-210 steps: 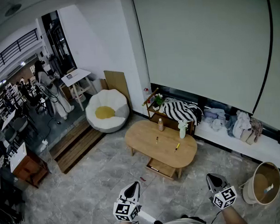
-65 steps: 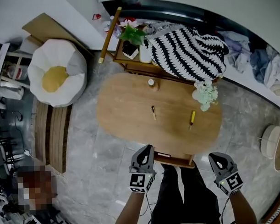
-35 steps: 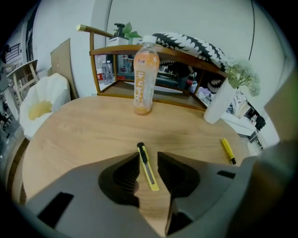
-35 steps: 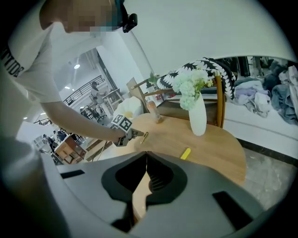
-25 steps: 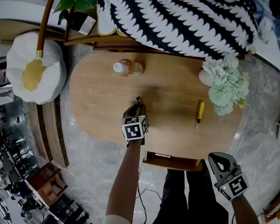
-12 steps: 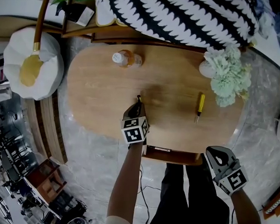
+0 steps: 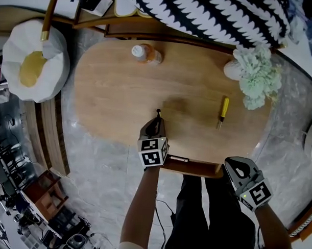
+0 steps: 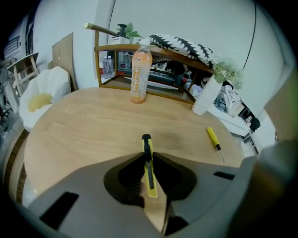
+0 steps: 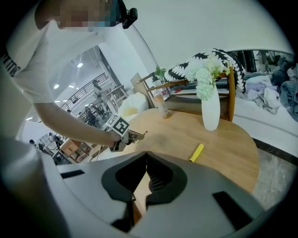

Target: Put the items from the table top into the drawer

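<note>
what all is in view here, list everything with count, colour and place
table: 1, light wood, centre
drawer: 1, wood, sticking out under the table's near edge
bottle: 1, orange with white cap, far side of the table
vase: 1, white with pale green flowers, right end of the table
screwdriver: 1, yellow, on the table, right of centre
knife: 1, yellow and black, in the left tool
shelf: 1, wood, behind the table
blanket: 1, black and white stripes, on the shelf
beanbag: 1, white with yellow centre, floor left of the table
left tool: 1, grey, over the table's near edge, jaws just closed on the knife
right tool: 1, grey, right of the drawer, shut, empty
legs: 2, dark trousers, below the drawer
</note>
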{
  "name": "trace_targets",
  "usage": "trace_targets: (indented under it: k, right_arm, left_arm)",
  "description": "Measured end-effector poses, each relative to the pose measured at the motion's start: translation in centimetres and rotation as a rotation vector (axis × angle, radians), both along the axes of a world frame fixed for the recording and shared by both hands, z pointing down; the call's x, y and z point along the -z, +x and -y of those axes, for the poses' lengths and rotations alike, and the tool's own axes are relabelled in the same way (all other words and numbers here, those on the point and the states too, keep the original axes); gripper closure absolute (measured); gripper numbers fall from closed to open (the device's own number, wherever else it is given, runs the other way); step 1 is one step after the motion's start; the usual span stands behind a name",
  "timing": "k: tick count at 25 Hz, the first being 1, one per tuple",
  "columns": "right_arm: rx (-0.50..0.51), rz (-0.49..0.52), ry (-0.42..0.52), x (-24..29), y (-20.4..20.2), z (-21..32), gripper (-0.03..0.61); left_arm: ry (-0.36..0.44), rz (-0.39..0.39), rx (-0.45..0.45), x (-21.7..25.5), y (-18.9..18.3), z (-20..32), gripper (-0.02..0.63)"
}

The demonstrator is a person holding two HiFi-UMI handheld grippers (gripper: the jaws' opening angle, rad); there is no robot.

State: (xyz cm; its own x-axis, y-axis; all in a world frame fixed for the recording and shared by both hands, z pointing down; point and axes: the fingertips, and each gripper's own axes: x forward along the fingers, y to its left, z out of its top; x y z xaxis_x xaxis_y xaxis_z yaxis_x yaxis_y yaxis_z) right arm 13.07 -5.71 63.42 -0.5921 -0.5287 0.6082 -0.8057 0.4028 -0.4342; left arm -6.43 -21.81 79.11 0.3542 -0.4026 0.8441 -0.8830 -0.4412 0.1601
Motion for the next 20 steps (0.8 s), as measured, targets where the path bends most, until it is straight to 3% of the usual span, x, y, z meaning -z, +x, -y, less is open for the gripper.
trace_targets:
  k: [8,20]
  right_arm:
    - [0.015,-0.013,-0.022,-1.2,-1.1,-1.1,0.558]
    - [0.041,-0.004,-0.043,-1.9,-5.0,-3.9,0.558]
  left_arm:
    - [0.003,-0.032,-0.069,0.5,-0.7,-4.5,0.543]
    - [-0.04,-0.087,-0.103,0.6,-2.9,-11.9,0.543]
